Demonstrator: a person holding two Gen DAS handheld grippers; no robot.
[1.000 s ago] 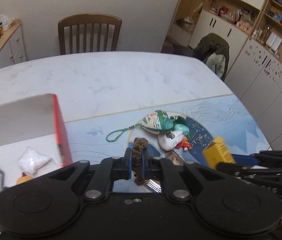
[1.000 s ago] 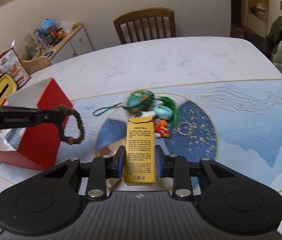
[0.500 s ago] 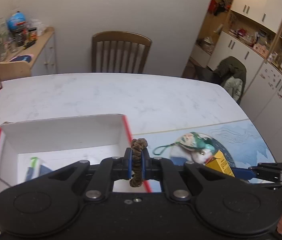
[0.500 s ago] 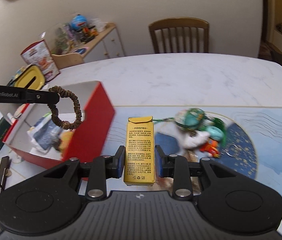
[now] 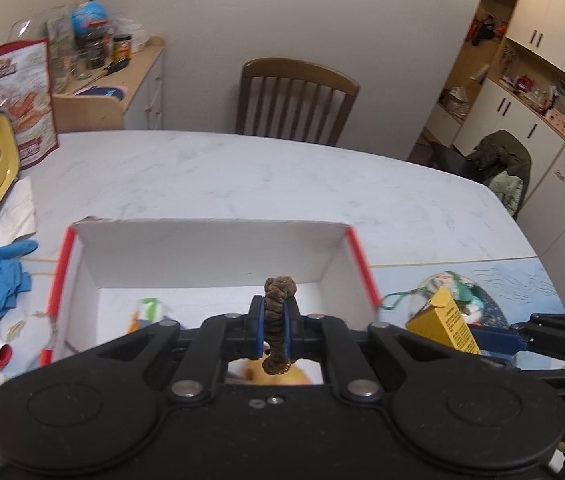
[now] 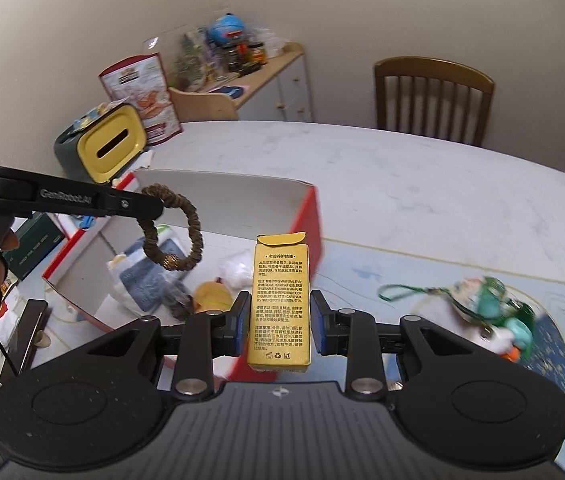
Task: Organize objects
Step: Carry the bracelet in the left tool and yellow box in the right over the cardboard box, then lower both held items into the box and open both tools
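Left gripper [image 5: 274, 322] pinches brown hair tie [image 5: 276, 332] above red-sided box [image 5: 356, 258]. Right gripper [image 6: 280, 322] clamps yellow carton [image 6: 280, 300] beside box's right wall; keychain toys [image 6: 490, 312] lie right on table [image 6: 402, 184].

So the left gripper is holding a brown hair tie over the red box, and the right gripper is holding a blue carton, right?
Not quite: the carton in the right gripper is yellow, not blue, as the right wrist view shows. The left gripper does hold the brown hair tie over the red box.
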